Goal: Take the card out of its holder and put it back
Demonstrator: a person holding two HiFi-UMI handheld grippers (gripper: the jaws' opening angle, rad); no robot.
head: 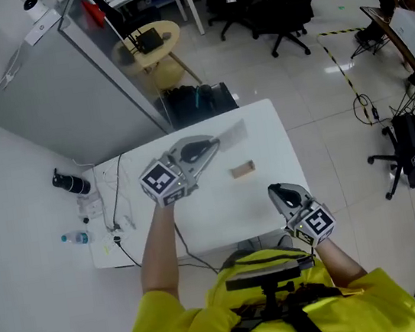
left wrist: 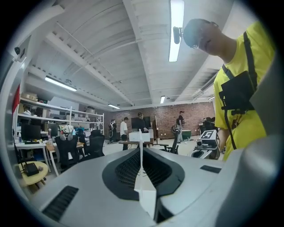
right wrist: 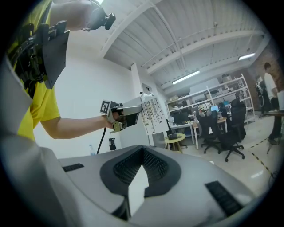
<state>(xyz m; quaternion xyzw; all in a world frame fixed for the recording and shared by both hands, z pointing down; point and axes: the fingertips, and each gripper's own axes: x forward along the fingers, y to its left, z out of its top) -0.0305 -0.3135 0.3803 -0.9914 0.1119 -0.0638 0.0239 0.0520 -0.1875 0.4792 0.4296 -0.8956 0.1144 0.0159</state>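
Left gripper view, mid-frame: left gripper (left wrist: 141, 135) pinches narrow on the card (left wrist: 141, 155), edge-on. Head view, centre: hangs above the wooden holder (head: 243, 169) on the table (head: 223, 217). Probably light, thin, bendy, slippery; best gripped by one edge. Right gripper (right wrist: 142, 150) closed, empty.

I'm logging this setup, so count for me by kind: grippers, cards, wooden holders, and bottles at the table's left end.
Grippers: 2, the left gripper and the right gripper
Cards: 1, the card, clamped in the left gripper
Wooden holders: 1, the holder
Bottles: 2, a dark bottle and a clear bottle
Total: 6
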